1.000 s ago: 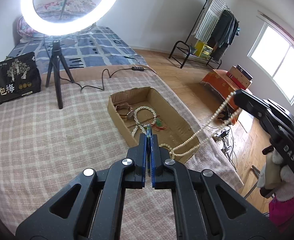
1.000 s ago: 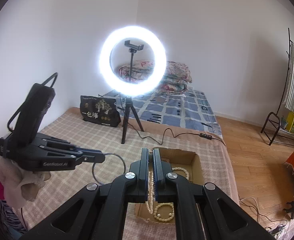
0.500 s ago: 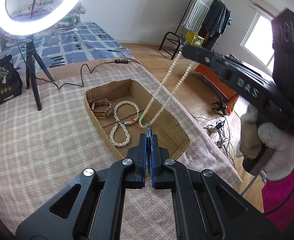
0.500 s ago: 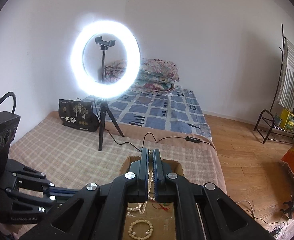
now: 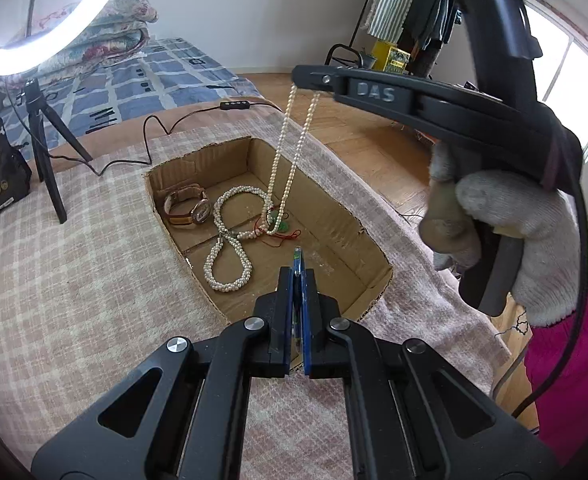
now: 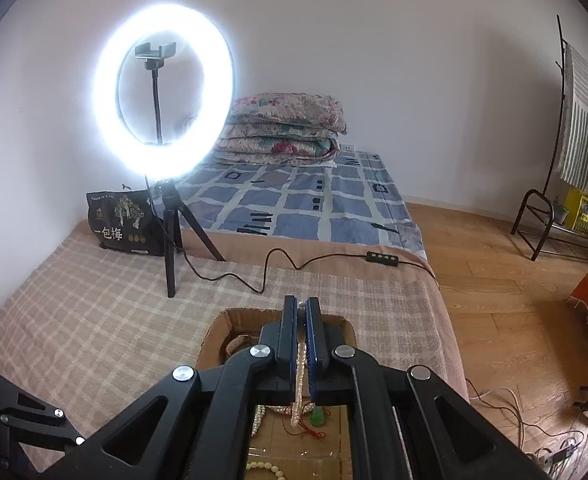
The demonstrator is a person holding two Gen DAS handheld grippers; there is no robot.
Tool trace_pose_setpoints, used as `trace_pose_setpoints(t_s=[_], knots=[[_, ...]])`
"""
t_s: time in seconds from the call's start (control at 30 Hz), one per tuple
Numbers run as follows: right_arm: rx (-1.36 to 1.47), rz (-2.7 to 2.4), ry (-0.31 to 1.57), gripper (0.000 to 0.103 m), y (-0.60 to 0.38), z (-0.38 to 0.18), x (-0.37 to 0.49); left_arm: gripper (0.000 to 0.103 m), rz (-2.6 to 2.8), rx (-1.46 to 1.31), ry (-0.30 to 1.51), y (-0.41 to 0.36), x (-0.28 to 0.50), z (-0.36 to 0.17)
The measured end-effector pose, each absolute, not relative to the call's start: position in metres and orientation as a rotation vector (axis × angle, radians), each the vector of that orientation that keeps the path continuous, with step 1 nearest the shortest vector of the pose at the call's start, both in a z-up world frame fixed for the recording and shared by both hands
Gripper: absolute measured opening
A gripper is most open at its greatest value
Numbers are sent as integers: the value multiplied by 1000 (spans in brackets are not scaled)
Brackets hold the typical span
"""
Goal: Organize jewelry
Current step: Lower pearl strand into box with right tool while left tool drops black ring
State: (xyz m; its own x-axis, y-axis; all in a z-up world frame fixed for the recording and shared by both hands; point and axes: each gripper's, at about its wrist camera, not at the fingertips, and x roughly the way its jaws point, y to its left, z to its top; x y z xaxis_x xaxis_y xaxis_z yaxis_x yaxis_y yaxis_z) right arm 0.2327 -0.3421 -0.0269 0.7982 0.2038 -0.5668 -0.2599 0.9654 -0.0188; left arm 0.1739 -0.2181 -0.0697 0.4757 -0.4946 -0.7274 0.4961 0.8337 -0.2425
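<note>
An open cardboard box [image 5: 198,154] sits sunk in the plaid blanket. It holds a brown-strapped watch [image 5: 188,208], a pearl necklace [image 5: 230,256] lying in a figure eight, and a green pendant [image 5: 280,224] on a red cord. In a gloved hand above the box, my right gripper [image 5: 300,80] is shut on a long pearl strand [image 5: 284,160]. The strand's lower loop reaches the box floor by the pendant. The right wrist view shows the strand [image 6: 300,372] hanging between the right gripper's [image 6: 302,306] fingers. My left gripper [image 5: 297,258] is shut and empty over the box's near end.
A lit ring light [image 6: 166,100] on a tripod [image 5: 50,160] stands on the blanket at the back left, beside a black bag [image 6: 126,224]. Its cable and controller [image 6: 382,258] run behind the box. The bed's edge drops to the wood floor [image 5: 374,152] just right of the box.
The right gripper has carried the pearl strand leftward and down over the box, so its loop now hangs inside. The left gripper has come closer to the box.
</note>
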Motion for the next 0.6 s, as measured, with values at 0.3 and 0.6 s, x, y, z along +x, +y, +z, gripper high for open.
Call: trace_pose_setpoints(t_s=[0.3,0.6], knots=[[-57,265,674,1,-347,-54,254,1,-586,57,869,-230,174,-79],[-45,278,696,6,-343,-60,260,1,-576,72,855,-231,177,-81]])
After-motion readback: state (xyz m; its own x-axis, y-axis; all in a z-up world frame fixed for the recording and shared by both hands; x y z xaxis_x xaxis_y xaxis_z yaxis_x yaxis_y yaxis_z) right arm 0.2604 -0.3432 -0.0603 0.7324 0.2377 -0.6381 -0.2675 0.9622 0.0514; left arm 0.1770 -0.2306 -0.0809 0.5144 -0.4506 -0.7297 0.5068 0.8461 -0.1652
